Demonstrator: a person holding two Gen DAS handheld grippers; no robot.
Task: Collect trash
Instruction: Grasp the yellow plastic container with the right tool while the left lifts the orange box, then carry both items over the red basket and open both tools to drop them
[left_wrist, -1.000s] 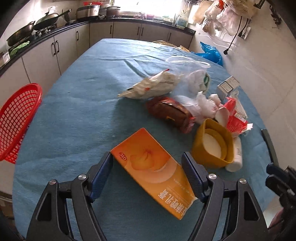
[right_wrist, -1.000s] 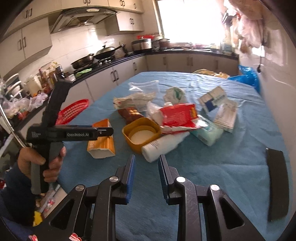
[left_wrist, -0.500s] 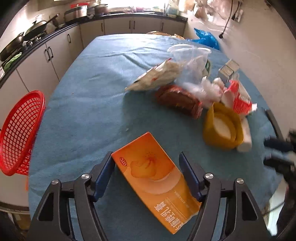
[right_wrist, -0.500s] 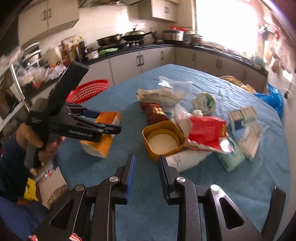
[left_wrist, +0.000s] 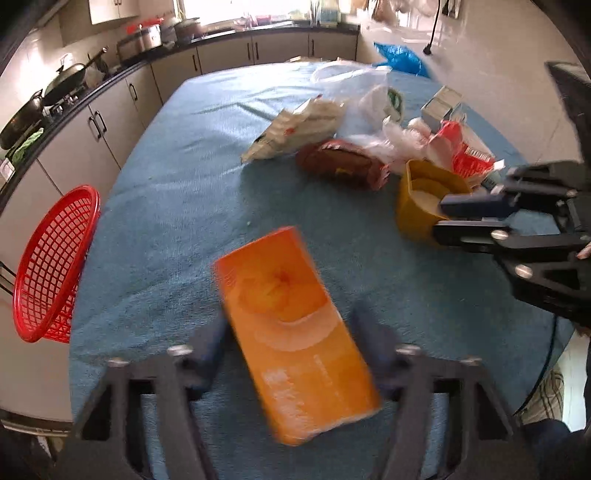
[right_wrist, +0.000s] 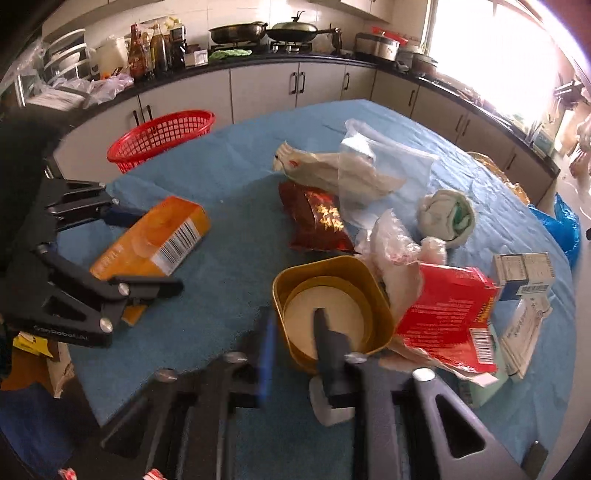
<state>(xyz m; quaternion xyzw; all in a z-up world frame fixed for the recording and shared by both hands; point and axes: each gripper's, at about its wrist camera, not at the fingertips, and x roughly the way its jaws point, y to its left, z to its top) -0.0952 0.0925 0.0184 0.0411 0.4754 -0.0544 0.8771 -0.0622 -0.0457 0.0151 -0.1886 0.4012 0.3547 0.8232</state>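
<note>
Left gripper (left_wrist: 291, 354): fingers closing on the orange carton (left_wrist: 295, 325), one on each long side. Motion blur hides whether the pads press yet. In the right wrist view the carton (right_wrist: 155, 243) sits at middle left, far end tipped up off the blue-covered bench (right_wrist: 229, 266), near end low between the fingers.

Right gripper (right_wrist: 295, 332): fingers nearly pressed together, pinching the near wall of the yellow tub (right_wrist: 332, 295), one finger inside, one outside. Lower centre of that frame.

Remaining trash is heaped to the centre and right: dark red snack packet (right_wrist: 317, 221), red torn box (right_wrist: 447, 314), clear plastic bags (right_wrist: 373, 166), small white-and-blue boxes (right_wrist: 524, 273). Red basket (right_wrist: 162, 136) at the bench edge, upper left, looks like the drop point.

Risks, as I judge them:
- The carton is held near one end, so the long free end could swing or slip out on lifting.
- A thin carton wall may buckle under a squeeze.
- A one-wall pinch on the tub could let it tilt and spill the white disc-like thing (right_wrist: 325, 317) inside.
- The red box touches the tub and may drag along or slide off the bench.
- Both hands heading for the basket together could collide.
</note>
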